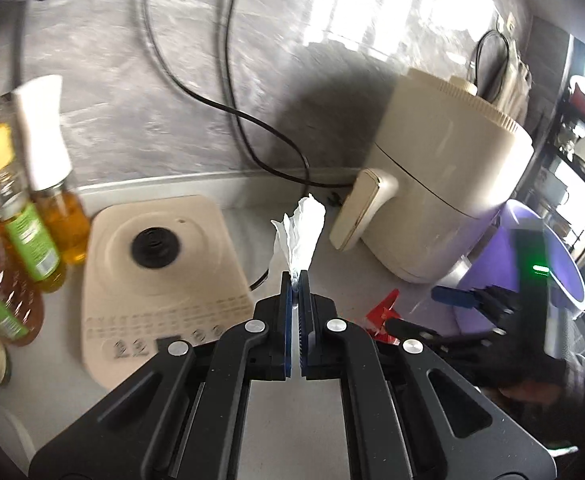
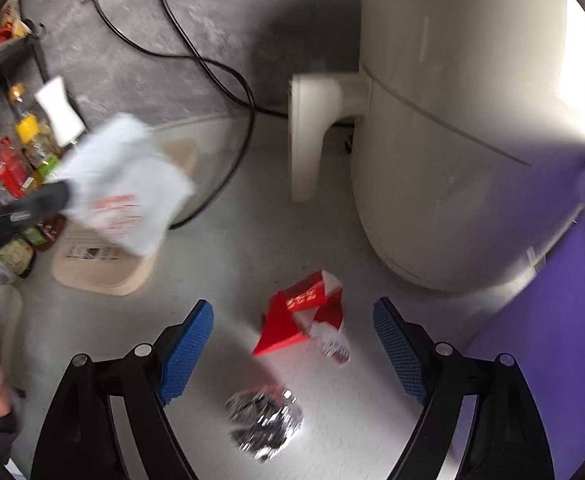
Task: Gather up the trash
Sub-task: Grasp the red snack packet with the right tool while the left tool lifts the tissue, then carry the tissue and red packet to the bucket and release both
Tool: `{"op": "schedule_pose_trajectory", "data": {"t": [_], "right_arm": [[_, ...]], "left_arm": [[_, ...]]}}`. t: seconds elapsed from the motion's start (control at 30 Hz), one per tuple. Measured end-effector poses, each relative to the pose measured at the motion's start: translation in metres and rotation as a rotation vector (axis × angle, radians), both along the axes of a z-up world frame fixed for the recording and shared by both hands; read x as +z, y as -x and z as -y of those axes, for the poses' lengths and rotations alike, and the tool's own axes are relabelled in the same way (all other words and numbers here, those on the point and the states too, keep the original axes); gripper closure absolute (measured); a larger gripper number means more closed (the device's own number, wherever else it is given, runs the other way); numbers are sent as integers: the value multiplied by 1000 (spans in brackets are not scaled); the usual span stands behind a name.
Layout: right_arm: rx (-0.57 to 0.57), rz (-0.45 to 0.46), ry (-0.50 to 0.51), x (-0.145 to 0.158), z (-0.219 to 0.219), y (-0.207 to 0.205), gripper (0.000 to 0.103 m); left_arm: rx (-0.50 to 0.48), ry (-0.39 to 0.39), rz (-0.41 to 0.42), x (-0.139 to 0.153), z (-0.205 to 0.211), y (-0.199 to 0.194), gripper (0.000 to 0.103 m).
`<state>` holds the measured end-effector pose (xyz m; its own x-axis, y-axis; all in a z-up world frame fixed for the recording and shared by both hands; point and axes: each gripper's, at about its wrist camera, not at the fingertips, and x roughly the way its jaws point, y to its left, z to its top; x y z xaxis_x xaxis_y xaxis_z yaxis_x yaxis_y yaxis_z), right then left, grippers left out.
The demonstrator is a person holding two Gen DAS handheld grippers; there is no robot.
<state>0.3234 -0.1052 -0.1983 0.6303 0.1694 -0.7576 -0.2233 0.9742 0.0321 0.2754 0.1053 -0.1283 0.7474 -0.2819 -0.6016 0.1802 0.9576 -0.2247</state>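
step: left gripper [image 1: 295, 280] pinches white wrapper [image 1: 302, 228] | right gripper [image 2: 292, 356] spread above red packet [image 2: 292, 320] | next: bin [image 1: 548, 264]

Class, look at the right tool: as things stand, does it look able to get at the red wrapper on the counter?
Probably yes. The right tool is open, and the red wrapper lies on the bare counter just ahead of it with nothing between. The foil ball sits nearer, beneath it.

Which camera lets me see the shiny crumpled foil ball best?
The right wrist view. The foil ball lies in plain sight on the counter, between the open right gripper's fingers. The left wrist view doesn't show it at all.
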Motion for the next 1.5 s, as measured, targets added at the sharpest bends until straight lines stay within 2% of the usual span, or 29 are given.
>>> {"op": "schedule_pose_trajectory", "data": {"t": [0.07,0.13,0.17,0.2,0.23,0.5,0.77,1.03,1.3,1.5], "right_arm": [[7,-34,55,-9,-7,-11,26],[28,-74,99,-16,-14,-19,40],[34,-97,110,-19,-16,-22,63],[39,-120,109,-21,-17,-25,78],[43,-135,104,-21,-18,-26,79],[86,-24,83,18,-23,7,79],[106,99,29,72,-20,59,79],[87,213,-11,123,-11,107,79],[20,275,-32,152,29,133,79],[-43,314,-37,169,79,136,79]], "left_arm": [[20,-1,8,0,-3,13,99],[45,9,12,1,-8,24,100],[58,15,13,1,-11,30,99],[72,22,14,1,-15,36,99],[81,24,15,2,-17,40,100],[117,27,38,12,-29,74,99],[79,34,83,29,-26,96,99],[30,79,123,39,-21,103,99],[-21,115,162,50,0,99,99],[-60,132,162,52,41,80,99]]}}
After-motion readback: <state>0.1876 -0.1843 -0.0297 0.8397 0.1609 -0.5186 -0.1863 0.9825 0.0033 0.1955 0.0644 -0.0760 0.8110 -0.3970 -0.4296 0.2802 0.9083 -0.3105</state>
